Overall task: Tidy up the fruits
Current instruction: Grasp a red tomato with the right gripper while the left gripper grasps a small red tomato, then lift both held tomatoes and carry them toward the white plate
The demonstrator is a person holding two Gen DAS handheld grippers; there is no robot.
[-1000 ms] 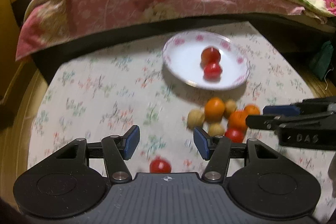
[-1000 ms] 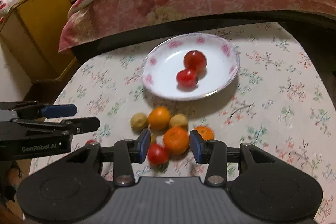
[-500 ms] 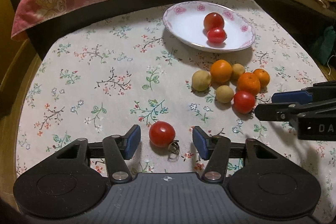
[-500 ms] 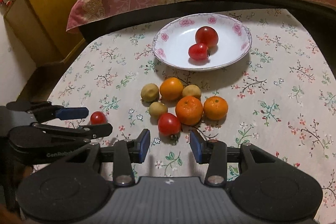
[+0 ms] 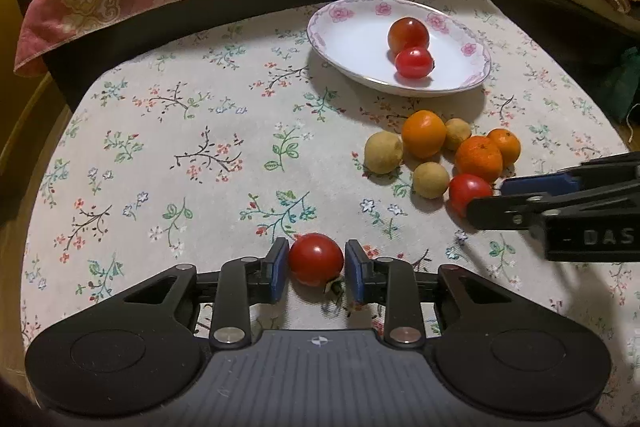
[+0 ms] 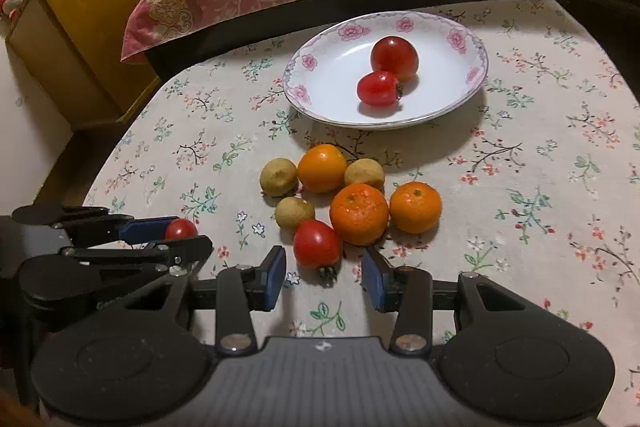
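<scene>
While glossy red, round tomato (image 5: 315, 259) rests on tablecloth (image 5: 180, 131).

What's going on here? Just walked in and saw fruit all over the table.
A person is sorting fruit with two hand-held grippers. The left gripper is closing on a lone tomato on the tablecloth. The right gripper is open in front of another tomato beside the oranges. Two tomatoes already sit in the plate.

Left gripper (image 5: 316, 269) at lower centre, jaws closing on a red tomato (image 5: 315, 259) resting on the floral tablecloth (image 5: 180, 147). Plate (image 5: 344, 27) at upper right holds two tomatoes; mixed fruit pile (image 5: 440, 155) below it; right gripper (image 5: 488, 199) at right edge.
</scene>
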